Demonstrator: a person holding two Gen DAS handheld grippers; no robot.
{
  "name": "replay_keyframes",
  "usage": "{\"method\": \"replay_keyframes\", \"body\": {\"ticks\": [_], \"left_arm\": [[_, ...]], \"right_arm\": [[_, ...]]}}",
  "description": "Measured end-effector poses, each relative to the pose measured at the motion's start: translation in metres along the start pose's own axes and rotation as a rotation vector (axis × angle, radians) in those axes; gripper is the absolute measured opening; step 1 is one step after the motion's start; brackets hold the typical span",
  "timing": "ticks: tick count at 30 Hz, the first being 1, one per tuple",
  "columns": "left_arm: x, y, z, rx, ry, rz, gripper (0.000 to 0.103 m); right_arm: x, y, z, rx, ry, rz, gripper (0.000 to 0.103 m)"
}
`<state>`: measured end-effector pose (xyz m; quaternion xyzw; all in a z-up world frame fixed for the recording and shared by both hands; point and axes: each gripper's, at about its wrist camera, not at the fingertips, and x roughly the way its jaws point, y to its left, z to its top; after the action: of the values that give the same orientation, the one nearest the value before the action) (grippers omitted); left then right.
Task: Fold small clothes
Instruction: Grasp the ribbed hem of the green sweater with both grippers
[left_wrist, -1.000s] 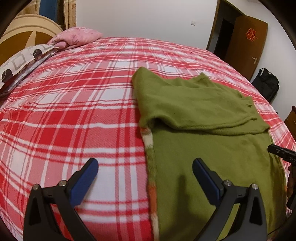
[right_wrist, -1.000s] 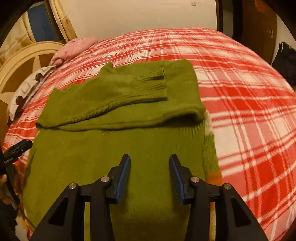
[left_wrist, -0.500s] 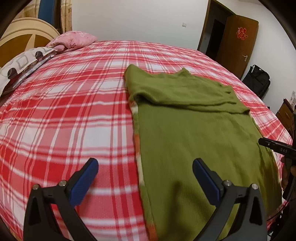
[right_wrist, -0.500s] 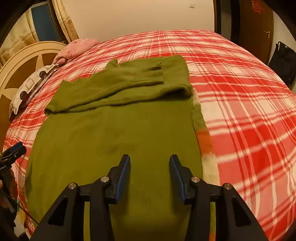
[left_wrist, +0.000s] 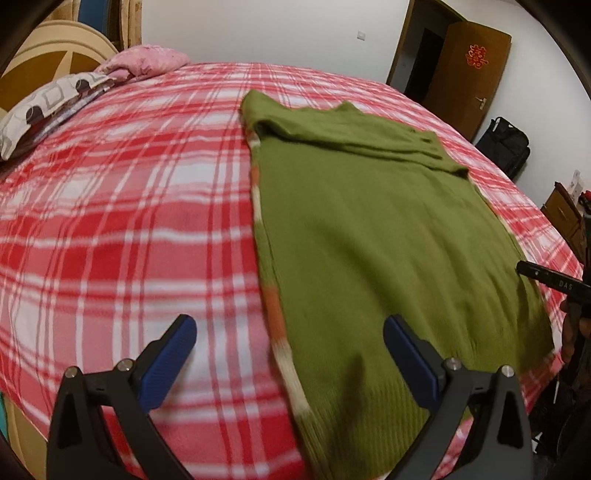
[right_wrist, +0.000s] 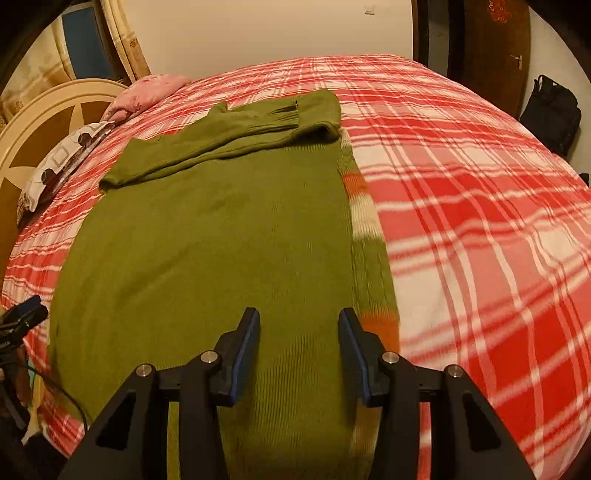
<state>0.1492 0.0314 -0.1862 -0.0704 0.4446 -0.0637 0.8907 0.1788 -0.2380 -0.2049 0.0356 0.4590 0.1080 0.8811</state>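
An olive green sweater (left_wrist: 373, 229) lies flat on the bed, its sleeves folded across the far end, with an orange and white striped edge (left_wrist: 277, 321) along one side. It also shows in the right wrist view (right_wrist: 221, 236). My left gripper (left_wrist: 288, 350) is wide open and empty, above the sweater's near hem and striped edge. My right gripper (right_wrist: 299, 343) is open and empty, above the near hem by the other corner. Each gripper's tip shows at the edge of the other's view.
The bed carries a red and white plaid cover (left_wrist: 129, 221). A pink pillow (left_wrist: 144, 64) and a patterned pillow (left_wrist: 40, 107) lie by the headboard (right_wrist: 40, 136). A brown door (left_wrist: 465, 70) and a black bag (left_wrist: 506, 144) stand beyond the bed.
Both grippers have pulled back toward the near hem, so more of the sweater's length shows. The jaws have kept their openings. The sweater has not moved.
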Motion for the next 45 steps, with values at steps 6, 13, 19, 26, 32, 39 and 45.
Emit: {"method": "replay_keyframes", "body": {"ticks": [6, 13, 19, 26, 32, 39, 45], "left_arm": [[-0.006, -0.005, -0.028, -0.016, 0.051, -0.036, 0.098], [-0.011, -0.019, -0.049, -0.017, 0.096, -0.080, 0.090], [-0.011, -0.019, -0.053, -0.043, 0.124, -0.145, 0.083], [-0.016, -0.014, -0.063, -0.079, 0.163, -0.206, 0.073], [-0.010, -0.010, -0.070, -0.108, 0.204, -0.255, 0.068], [-0.013, -0.003, -0.069, -0.113, 0.213, -0.230, 0.041], [-0.013, 0.005, -0.072, -0.125, 0.226, -0.269, 0.016]], "right_arm": [[-0.021, -0.003, -0.031, -0.017, -0.004, -0.023, 0.046], [-0.046, -0.024, -0.067, 0.045, 0.024, -0.028, 0.046], [-0.055, -0.027, -0.087, 0.066, 0.044, 0.034, 0.046], [-0.055, -0.026, -0.090, 0.087, 0.036, 0.084, 0.046], [-0.050, -0.033, -0.093, 0.130, 0.026, 0.137, 0.046], [-0.050, -0.027, -0.096, 0.115, 0.047, 0.194, 0.033], [-0.048, -0.034, -0.100, 0.140, 0.047, 0.208, 0.011]]}}
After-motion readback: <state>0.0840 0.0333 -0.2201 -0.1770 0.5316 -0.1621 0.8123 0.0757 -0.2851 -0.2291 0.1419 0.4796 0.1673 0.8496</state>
